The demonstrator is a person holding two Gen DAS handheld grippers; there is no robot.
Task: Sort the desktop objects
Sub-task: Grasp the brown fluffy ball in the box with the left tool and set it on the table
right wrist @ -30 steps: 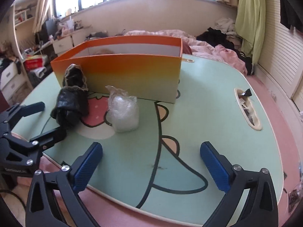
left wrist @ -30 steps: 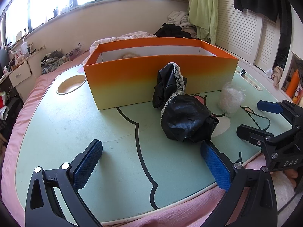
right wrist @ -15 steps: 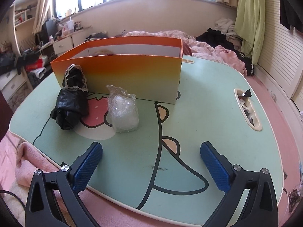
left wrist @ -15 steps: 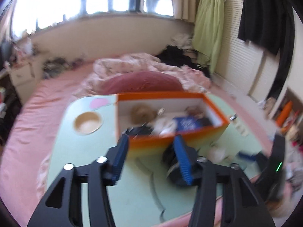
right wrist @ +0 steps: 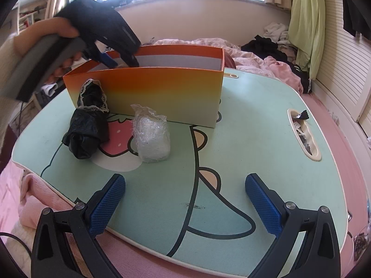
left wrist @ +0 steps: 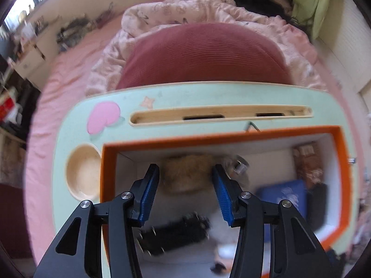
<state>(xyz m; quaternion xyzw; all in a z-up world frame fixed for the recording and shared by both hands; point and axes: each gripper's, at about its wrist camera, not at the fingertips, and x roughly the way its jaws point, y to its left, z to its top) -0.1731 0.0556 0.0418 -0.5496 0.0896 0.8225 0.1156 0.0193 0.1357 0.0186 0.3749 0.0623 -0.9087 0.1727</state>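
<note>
An orange box (left wrist: 231,136) stands on the mint lap table (right wrist: 255,134); it also shows in the right wrist view (right wrist: 162,92). My left gripper (left wrist: 184,192) hangs over the box, half open and empty, its fingers either side of a tan furry thing (left wrist: 185,173) inside; it also shows in the right wrist view (right wrist: 118,63), dipping into the box. A black spiky item (left wrist: 174,231) and a blue item (left wrist: 283,194) lie inside too. My right gripper (right wrist: 184,206) is open and empty, low over the table's near edge. A black bundle (right wrist: 89,125) and a clear plastic wad (right wrist: 151,139) lie before the box.
The table has a round cup recess (left wrist: 82,173), a long slot (left wrist: 220,115) behind the box and a side tray (right wrist: 303,136) with small bits. Pink bedding (left wrist: 204,53) surrounds the table. A hand (right wrist: 41,37) holds the left gripper at the upper left.
My left gripper rose from the table's near edge, narrowed, and moved up over the box, now pointing down into it. The right gripper has stayed still.
</note>
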